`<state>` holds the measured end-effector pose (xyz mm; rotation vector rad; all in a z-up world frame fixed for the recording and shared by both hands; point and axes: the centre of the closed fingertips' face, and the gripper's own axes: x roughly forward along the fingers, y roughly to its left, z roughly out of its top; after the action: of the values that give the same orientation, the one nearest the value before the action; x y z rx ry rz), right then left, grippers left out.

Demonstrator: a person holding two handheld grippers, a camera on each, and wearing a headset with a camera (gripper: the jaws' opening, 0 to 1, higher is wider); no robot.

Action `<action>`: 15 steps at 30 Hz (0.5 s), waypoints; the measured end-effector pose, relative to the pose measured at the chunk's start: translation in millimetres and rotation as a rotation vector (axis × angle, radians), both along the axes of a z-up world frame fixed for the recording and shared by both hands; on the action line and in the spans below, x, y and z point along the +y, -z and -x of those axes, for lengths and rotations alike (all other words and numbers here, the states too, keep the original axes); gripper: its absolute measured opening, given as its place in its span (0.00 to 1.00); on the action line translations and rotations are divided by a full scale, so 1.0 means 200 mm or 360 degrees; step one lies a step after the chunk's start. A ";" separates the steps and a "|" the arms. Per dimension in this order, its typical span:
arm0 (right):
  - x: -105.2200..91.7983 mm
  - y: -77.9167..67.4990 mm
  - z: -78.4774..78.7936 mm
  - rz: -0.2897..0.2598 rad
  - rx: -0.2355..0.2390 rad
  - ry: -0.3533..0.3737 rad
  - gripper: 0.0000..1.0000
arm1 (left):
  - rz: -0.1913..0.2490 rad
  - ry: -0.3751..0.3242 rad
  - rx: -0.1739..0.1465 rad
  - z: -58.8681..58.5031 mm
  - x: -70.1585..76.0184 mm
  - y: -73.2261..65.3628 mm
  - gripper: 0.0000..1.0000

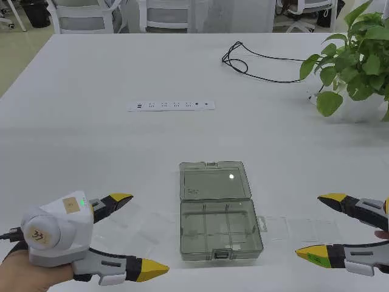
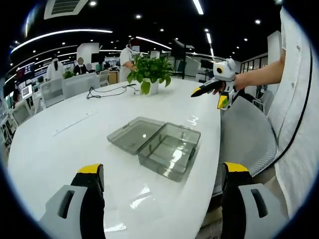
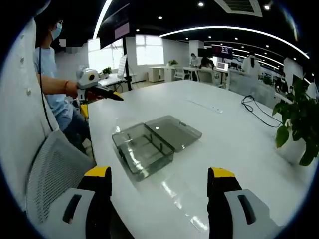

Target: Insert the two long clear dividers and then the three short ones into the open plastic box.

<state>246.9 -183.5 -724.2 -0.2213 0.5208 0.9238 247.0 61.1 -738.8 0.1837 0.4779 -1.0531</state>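
Open plastic box near tabletop's front edge; clear dividers flat beside it. Left gripper, right gripper: jaws wide, empty.

A white table is seen. Near the middle of its front edge an open plastic box is laid, with the lid flat toward the far edge. Clear dividers are laid flat just beside its right side, and faint clear sheets at its left. Further in, a power strip and a black cable are placed, and a potted plant at the right edge.
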 end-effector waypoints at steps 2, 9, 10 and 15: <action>0.00 0.00 0.00 -0.0001 -0.0001 0.0000 0.79 | -0.0002 0.0002 0.0002 0.00 0.00 0.00 1.00; 0.01 0.00 0.00 -0.0007 -0.0001 0.0000 0.79 | 0.0000 0.0003 0.0003 0.00 -0.01 0.01 1.00; 0.01 0.00 0.00 -0.0007 -0.0001 0.0000 0.79 | 0.0001 0.0003 0.0002 0.00 -0.01 0.00 1.00; 0.02 -0.01 0.00 -0.0006 -0.0004 -0.0006 0.79 | 0.0002 0.0001 0.0003 0.00 -0.01 0.00 1.00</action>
<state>247.1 -179.9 -722.9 -0.2201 0.5162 0.9276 246.4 58.4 -739.7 0.1819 0.4791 -1.0539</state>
